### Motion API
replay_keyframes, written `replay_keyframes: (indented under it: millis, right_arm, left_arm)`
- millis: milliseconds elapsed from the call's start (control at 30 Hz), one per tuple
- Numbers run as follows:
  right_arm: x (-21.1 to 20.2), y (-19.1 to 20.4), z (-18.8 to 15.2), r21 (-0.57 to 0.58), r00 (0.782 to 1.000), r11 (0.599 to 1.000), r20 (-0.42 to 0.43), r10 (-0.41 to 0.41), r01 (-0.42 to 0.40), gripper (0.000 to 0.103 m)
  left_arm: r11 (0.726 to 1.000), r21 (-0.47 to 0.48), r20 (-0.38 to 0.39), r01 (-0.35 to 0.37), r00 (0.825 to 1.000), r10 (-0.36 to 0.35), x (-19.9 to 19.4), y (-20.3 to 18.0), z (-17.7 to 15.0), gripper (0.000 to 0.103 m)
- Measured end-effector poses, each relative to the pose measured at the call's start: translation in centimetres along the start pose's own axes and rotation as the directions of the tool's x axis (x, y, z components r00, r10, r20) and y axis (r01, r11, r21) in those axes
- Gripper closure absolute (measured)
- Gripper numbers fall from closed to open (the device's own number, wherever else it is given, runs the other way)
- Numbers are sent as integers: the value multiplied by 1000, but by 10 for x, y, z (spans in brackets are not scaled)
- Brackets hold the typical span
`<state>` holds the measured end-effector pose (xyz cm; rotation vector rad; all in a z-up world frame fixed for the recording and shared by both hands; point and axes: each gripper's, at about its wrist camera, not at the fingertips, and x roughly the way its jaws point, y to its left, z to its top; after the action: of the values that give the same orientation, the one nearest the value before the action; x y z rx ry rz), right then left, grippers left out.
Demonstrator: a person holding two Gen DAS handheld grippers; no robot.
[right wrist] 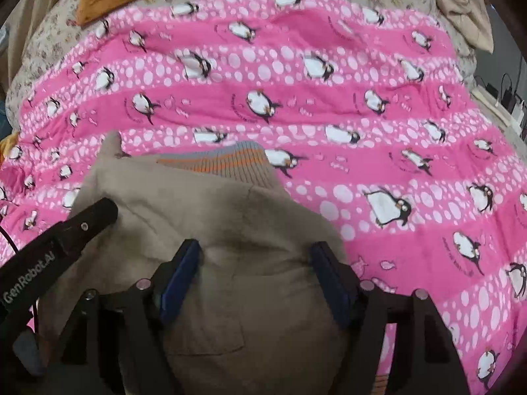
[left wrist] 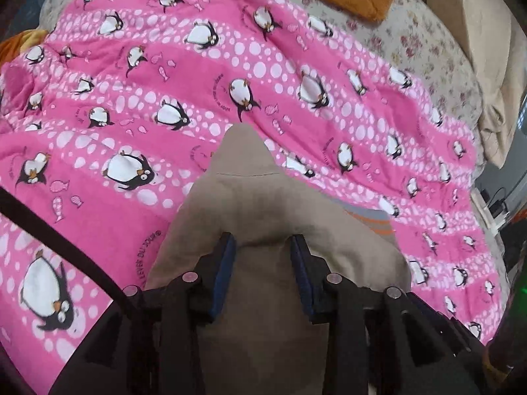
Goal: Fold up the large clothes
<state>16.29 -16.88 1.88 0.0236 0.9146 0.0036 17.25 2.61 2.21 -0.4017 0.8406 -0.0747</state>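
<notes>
Claws [left wrist: 263, 256] [right wrist: 255, 263] parted, tan garment [left wrist: 263, 204] bunched between

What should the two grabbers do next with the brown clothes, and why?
Probably close both: the left gripper and right gripper each sit open around a bunch of the tan garment on the pink penguin blanket, so neither can lift it yet.

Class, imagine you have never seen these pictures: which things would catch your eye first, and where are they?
First the pink penguin blanket, spread across nearly the whole view over a floral sheet. Next the beige garment bunched in the near middle on the blanket, with a grey-and-orange striped cuff at its far edge. Both tongs, left and right, stand open around the beige cloth.
</notes>
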Motion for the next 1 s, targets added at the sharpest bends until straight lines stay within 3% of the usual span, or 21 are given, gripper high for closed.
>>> replay_keyframes:
  millis: [133, 333, 700, 767, 833, 900, 1000]
  right_arm:
    - [4, -2, 2, -23, 999, 999, -49, 24, -25, 26]
    - [14, -6, 2, -18, 996, 997, -56, 73, -74, 21]
    - [11, -4, -3, -29, 998, 998, -30, 54, -55, 19]
    - [8, -4, -4, -27, 998, 998, -21, 51, -51, 19]
    - [6, -4, -4, -30, 999, 998, -21, 50, -50, 19]
    - [6, -4, -4, -32, 998, 998, -29, 54, -55, 19]
    - [6, -3, -3, -34, 998, 998, -42, 54, -56, 17]
  left_arm:
    - [998, 38, -24, -45, 999, 46, 5, -6, 1, 86]
    - [998, 44, -26, -52, 998, 53, 11, -6, 0, 87]
    - [998, 42, 3, -35, 999, 35, 1, -6, -4, 86]
    - [999, 39, 2, -18, 1000, 18, -1, -6, -4, 81]
    - [998, 48, 1, 30, 1000, -30, -3, -8, -4, 64]
    - [996, 53, -6, 68, 998, -68, -3, -9, -4, 54]
    - [995, 67, -14, 75, 997, -74, -2, -13, -3, 47]
